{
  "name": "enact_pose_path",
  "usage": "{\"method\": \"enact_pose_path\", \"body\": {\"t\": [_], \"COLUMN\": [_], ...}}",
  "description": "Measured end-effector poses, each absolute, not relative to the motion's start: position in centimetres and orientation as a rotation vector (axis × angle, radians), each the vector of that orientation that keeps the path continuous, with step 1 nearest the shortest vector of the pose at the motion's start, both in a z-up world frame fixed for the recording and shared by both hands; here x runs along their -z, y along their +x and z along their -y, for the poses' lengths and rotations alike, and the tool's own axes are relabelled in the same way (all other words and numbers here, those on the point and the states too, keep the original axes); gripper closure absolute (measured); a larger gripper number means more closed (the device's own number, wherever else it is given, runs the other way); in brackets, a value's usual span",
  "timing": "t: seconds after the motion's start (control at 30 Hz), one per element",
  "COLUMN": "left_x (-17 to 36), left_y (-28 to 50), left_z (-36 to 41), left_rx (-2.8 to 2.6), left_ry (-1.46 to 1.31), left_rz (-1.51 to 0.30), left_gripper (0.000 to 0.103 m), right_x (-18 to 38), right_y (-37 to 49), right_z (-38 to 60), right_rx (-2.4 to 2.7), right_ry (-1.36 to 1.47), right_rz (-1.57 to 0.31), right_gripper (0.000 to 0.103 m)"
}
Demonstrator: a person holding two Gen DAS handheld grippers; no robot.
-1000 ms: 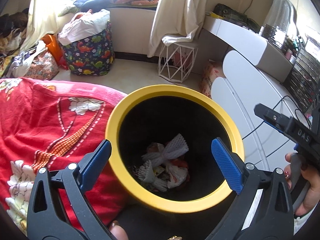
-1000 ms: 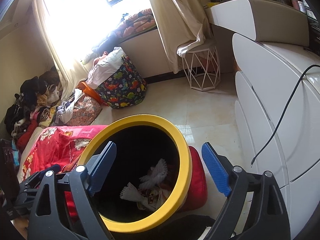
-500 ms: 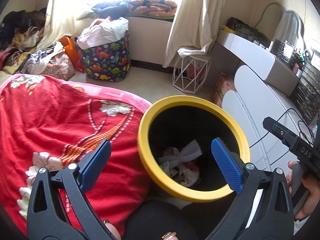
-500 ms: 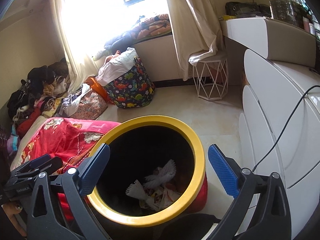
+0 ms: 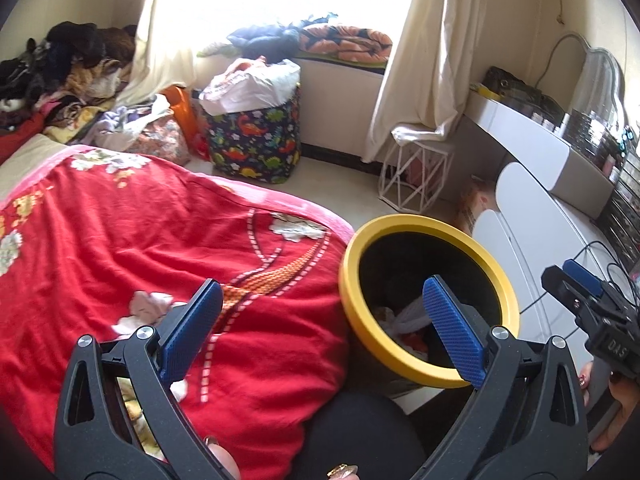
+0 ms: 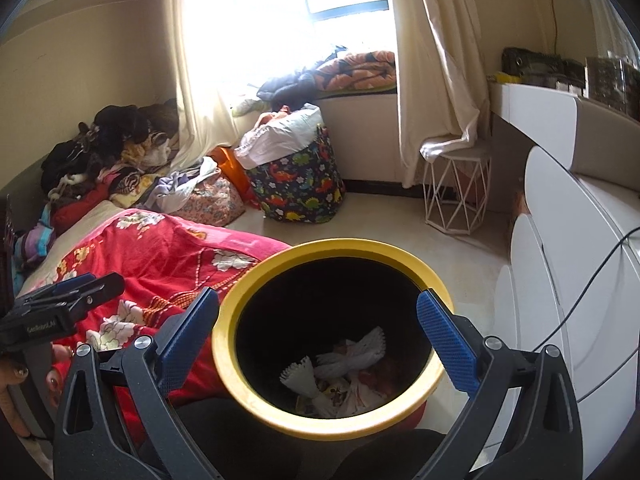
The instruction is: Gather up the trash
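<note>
A bin with a yellow rim point(image 5: 400, 222) and black inside stands beside the bed; it also shows in the right wrist view point(image 6: 240, 292). White foam netting and wrappers point(image 6: 344, 368) lie at its bottom. My left gripper point(image 5: 320, 328) is open and empty, over the edge of the red floral blanket point(image 5: 140, 248) left of the bin. My right gripper point(image 6: 320, 332) is open and empty, above the bin's mouth. A crumpled pale tissue point(image 5: 150, 306) lies on the blanket near my left finger.
A dinosaur-print basket point(image 5: 256, 140) full of clothes stands by the window. A white wire stool point(image 5: 416, 176) and a white dresser point(image 6: 580, 264) with a black cable are on the right. Piled clothes point(image 6: 112, 148) lie at the far left.
My left gripper has swung left and pulled back from over the bin to over the red blanket. My right gripper has drawn back slightly, still over the bin.
</note>
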State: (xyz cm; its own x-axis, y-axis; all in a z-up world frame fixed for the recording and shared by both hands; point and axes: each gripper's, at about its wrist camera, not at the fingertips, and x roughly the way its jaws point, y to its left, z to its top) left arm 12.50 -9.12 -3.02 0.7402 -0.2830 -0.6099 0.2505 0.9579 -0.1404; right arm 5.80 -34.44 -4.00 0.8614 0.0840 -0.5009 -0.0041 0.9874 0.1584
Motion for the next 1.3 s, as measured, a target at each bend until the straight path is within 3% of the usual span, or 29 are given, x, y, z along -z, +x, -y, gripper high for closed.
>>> {"method": "enact_pose_path", "body": {"t": [0.5, 1.3], "left_x": [0.5, 0.7], "left_y": [6.5, 4.5], "left_z": [4.3, 3.0], "left_rx": [0.174, 0.128], "left_ry": [-0.041, -0.052], "left_rz": [-0.453, -0.419], "left_gripper": [0.011, 0.011], "right_x": [2.3, 2.4], "right_y": [-0.6, -1.3], "right_z": [29.6, 28.9], "right_rx": [-0.012, 0.008], "right_ry": [0.031, 0.016], "right_rz": [-0.169, -0.126], "right_gripper": [0.006, 0.006]}}
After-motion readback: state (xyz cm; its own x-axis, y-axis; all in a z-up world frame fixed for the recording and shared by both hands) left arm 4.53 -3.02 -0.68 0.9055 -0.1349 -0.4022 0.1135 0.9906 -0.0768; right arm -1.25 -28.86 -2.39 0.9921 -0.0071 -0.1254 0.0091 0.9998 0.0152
